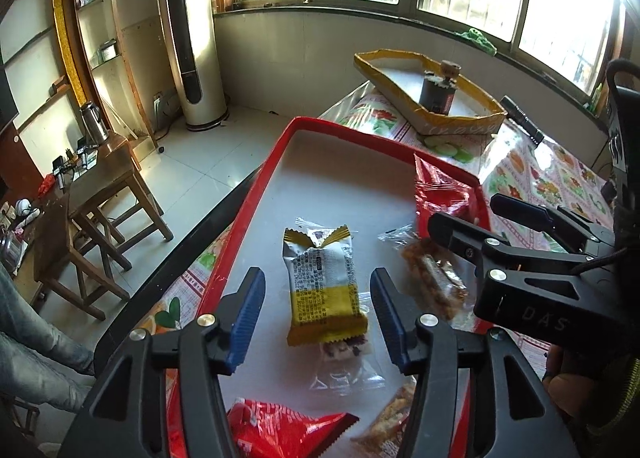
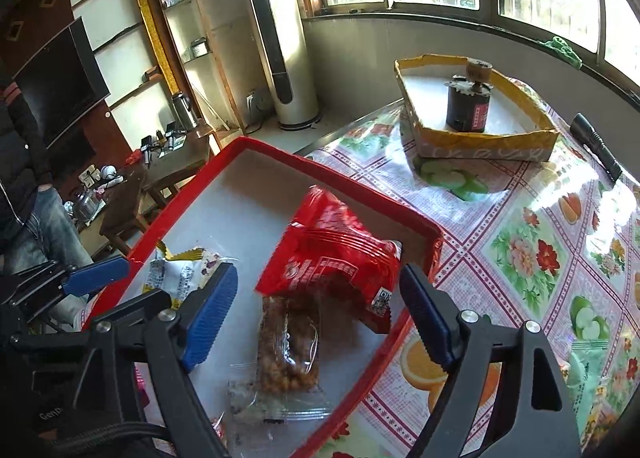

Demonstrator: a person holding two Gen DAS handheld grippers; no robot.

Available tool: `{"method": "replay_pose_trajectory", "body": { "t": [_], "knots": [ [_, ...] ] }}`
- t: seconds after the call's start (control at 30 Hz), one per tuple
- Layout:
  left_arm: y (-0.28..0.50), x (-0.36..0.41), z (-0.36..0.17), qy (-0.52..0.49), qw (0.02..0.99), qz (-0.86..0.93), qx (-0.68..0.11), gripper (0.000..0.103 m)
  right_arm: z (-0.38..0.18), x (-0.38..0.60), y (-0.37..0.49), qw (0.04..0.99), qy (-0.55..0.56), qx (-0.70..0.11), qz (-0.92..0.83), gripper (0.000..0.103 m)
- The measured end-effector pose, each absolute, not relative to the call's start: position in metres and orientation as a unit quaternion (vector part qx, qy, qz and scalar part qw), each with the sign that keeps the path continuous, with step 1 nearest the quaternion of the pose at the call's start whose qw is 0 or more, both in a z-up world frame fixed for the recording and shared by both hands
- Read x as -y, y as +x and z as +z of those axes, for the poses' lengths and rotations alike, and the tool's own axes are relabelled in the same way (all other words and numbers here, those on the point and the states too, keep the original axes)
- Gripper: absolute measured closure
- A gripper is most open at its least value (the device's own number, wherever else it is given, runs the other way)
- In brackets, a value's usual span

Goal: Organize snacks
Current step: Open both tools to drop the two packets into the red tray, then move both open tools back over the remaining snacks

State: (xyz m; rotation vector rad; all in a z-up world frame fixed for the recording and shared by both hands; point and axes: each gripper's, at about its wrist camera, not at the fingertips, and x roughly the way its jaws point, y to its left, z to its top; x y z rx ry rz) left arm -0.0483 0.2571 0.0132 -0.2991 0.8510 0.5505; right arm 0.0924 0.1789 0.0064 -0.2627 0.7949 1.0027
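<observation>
On the grey floor of the red-rimmed plastic tray (image 1: 276, 162), a yellow-and-silver foil snack packet (image 1: 325, 290) lies between the spread blue fingers of the left gripper (image 1: 318, 316), untouched. At two o'clock from it, the right gripper (image 2: 320, 318) stands open around a clear bag of brown crunchy snack (image 2: 289, 350), whose top is under a red foil snack bag (image 2: 332, 254).

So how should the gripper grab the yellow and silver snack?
Grip the yellow and silver snack across its middle, coming straight down from above. It lies flat in the red tray, long edges facing the open left gripper's two fingers, so they can close on its narrow width.
</observation>
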Motion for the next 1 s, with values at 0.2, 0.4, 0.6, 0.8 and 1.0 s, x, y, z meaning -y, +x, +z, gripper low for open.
{"method": "replay_pose_trajectory", "body": {
  "t": [0.2, 0.4, 0.6, 0.8, 1.0],
  "knots": [
    [-0.051, -0.245, 0.019, -0.141, 0.869, 0.255, -0.399, 0.046, 0.016, -0.154, 0.086, 0.802, -0.107, -0.362, 0.463, 0.019],
    [-0.051, -0.226, 0.017, -0.137, 0.873, 0.238, -0.404, 0.044, 0.017, -0.115, 0.087, 0.811, -0.082, -0.367, 0.448, 0.019],
    [-0.048, -0.206, 0.019, -0.125, 0.878, 0.218, -0.407, 0.043, 0.014, -0.07, 0.088, 0.822, -0.059, -0.373, 0.427, 0.019],
    [-0.046, -0.192, 0.023, -0.119, 0.882, 0.204, -0.407, 0.04, 0.01, -0.023, 0.088, 0.836, -0.032, -0.378, 0.397, 0.019],
    [-0.042, -0.173, 0.024, -0.114, 0.885, 0.186, -0.411, 0.038, 0.007, 0.022, 0.093, 0.848, -0.011, -0.381, 0.367, 0.018]
  ]
}}
